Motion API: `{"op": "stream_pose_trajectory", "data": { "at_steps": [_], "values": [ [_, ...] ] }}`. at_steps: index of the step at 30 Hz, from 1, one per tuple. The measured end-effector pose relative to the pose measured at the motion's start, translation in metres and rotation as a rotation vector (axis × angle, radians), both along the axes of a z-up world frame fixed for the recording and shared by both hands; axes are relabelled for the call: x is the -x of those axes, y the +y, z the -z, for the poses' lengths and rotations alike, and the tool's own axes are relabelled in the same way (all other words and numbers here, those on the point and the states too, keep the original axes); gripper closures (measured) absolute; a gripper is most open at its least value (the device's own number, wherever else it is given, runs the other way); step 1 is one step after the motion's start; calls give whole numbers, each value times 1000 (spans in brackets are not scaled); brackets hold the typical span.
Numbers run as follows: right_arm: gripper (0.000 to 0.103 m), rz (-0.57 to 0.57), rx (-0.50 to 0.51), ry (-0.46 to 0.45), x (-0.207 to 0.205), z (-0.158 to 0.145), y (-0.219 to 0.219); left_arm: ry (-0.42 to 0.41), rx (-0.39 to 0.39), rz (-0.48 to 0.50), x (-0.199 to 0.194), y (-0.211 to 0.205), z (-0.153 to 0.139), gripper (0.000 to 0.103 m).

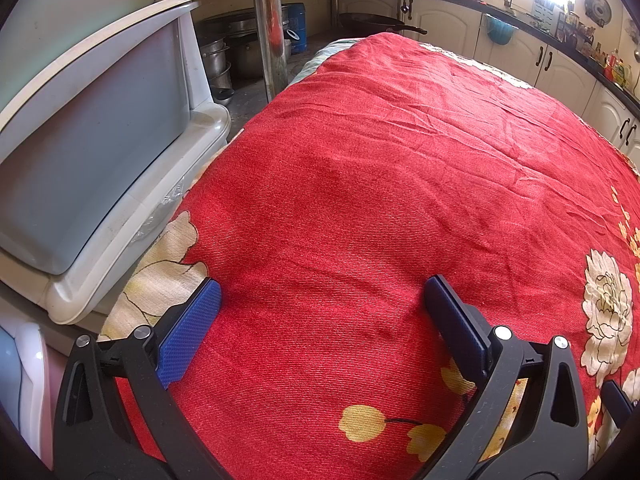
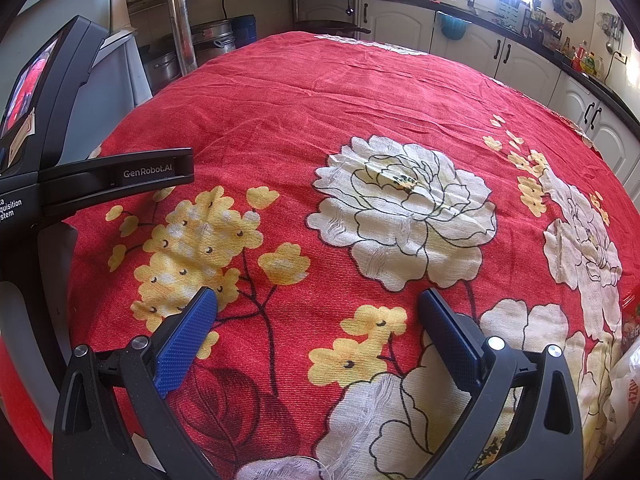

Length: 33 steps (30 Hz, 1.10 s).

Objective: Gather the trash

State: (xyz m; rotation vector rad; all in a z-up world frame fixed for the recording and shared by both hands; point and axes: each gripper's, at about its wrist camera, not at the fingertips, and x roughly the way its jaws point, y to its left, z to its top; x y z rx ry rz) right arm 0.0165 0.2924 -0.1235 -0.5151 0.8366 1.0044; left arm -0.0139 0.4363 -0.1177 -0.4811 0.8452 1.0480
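Currently both grippers spread wide, empty, over red flowered cloth.
Left gripper near grey bin at cloth's edge; right gripper mid-cloth; wrapper at right edge.

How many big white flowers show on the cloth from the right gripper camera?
3, perhaps more out of frame: one flower at centre, one flower at the right edge, one flower at the bottom, partly behind the right gripper.

My desk wears a red cloth printed with cream peonies outlined in black and yellow blossoms. My fingers carry textured blue pads on black frames. Beside me stands a pale grey-blue bin, perhaps with a cream rim.
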Motion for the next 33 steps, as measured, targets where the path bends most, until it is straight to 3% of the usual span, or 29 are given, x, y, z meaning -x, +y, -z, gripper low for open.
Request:
{"op": "stream_pose_trajectory", "data": {
  "at_steps": [33],
  "values": [
    [5, 0, 0, 0, 0, -1, 0, 1, 1, -2, 0, -2, -1, 10]
  ]
}}
